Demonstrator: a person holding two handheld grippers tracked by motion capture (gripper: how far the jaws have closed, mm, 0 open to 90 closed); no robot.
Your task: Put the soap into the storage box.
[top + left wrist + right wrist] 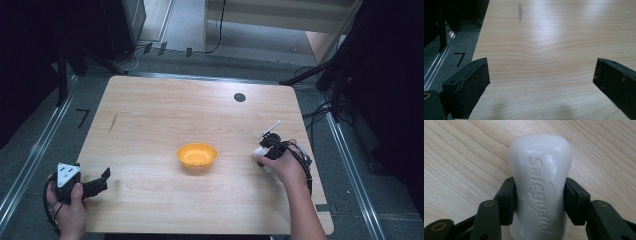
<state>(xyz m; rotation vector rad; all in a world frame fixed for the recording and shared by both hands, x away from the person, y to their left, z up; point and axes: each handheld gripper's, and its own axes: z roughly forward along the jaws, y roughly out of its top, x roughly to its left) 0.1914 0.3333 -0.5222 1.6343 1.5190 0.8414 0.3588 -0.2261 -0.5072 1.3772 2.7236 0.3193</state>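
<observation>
— What have your right tongs (539, 202) got hold of?

— A white bar of soap (539, 182). My pads (507, 200) press on its two long sides, about midway along, so the tongs are closed as far as the bar allows. It lies flat on the wooden surface (461, 157), and I came at it from above, I think, because that leaves the broad face free and the narrow waist is the easiest place to pinch.

— How does the bar look?

— Smooth, slightly glossy, rounded at the end beyond my tongs, with the word Safeguard and a shield pressed into its top. It seems unused; the lettering is crisp.

— And your left tongs (541, 82)?

— Wide open, holding nothing, resting low near my edge of the surface. I judge they are simply parked out of the way.

— Anything farther off?

— An orange bowl (197, 156) sits to the left of my right tongs, apart from the soap, with small holes in its bottom. It looks like the likely place for the bar.
</observation>
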